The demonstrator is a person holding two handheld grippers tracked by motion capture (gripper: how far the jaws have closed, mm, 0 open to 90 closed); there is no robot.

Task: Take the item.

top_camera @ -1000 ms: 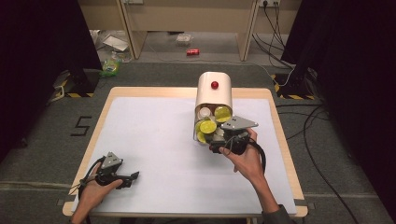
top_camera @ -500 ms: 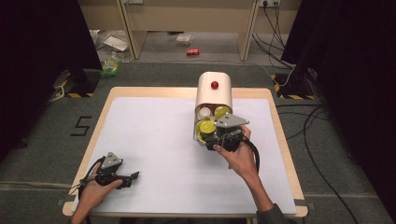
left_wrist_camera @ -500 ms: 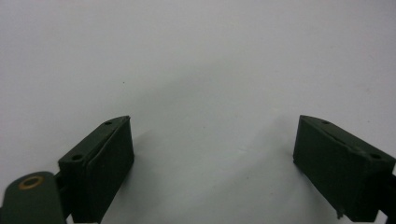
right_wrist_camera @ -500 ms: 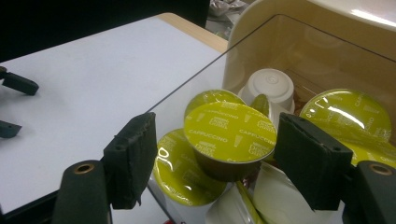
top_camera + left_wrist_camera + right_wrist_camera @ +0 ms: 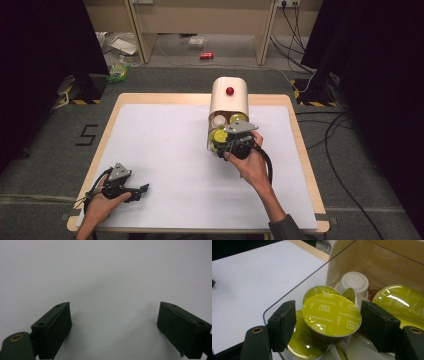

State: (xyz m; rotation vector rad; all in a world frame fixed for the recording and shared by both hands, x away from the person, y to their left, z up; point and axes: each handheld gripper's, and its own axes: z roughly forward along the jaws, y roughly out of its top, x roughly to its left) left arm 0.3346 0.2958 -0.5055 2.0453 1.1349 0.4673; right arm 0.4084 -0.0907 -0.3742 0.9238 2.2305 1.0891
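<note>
A cream dispenser box (image 5: 229,100) with a red knob stands at the table's far middle-right, and its open front shows several yellow-green capsules. In the right gripper view a "Cappuccino" capsule (image 5: 331,314) lies tilted on top of the pile, lid toward the camera, beside a white capsule (image 5: 354,282). My right gripper (image 5: 231,145) is at the box's mouth with its jaws on either side of that capsule. The right pad (image 5: 379,325) meets the lid's rim and a thin gap shows at the left pad. My left gripper (image 5: 140,191) rests open on the white table near the front left.
A clear plastic lip (image 5: 294,291) edges the capsule tray on the left. The white table top (image 5: 165,145) has a wooden rim, with the floor, cables and cabinets beyond it.
My right gripper has moved a little up and left, closer into the box's mouth. The left hand and its gripper have stayed where they were.
</note>
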